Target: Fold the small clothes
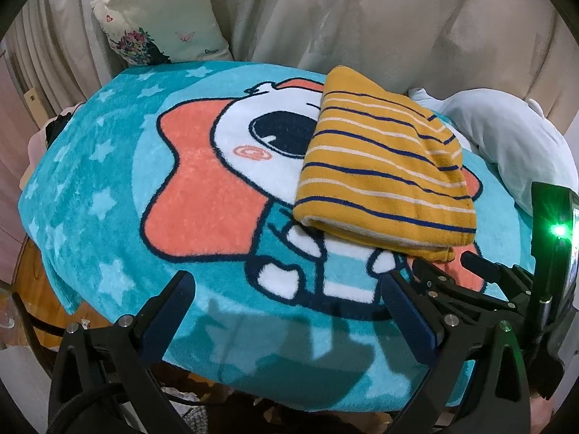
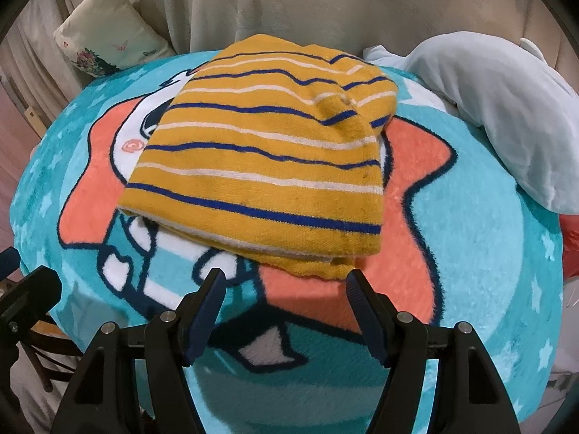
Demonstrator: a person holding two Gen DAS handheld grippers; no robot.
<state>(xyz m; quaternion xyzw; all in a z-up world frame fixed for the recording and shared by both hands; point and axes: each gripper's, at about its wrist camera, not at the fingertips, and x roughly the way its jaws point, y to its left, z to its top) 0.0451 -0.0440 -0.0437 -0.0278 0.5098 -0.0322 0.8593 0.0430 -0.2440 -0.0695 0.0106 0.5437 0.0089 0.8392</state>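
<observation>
A folded mustard-yellow garment (image 1: pixel 383 166) with blue and white stripes lies on the turquoise cartoon blanket (image 1: pixel 108 181). In the right wrist view the garment (image 2: pixel 264 166) sits just beyond my right gripper (image 2: pixel 286 285), which is open and empty with its tips near the folded front edge. My left gripper (image 1: pixel 286 285) is open and empty, above the blanket to the garment's near left. The right gripper also shows at the right edge of the left wrist view (image 1: pixel 448 264).
A pale blue garment or cushion (image 2: pixel 506 115) lies at the back right of the blanket (image 2: pixel 488 253). A floral pillow (image 1: pixel 159 25) leans against beige drapery at the back left. A wooden floor and chair show below the blanket's left edge.
</observation>
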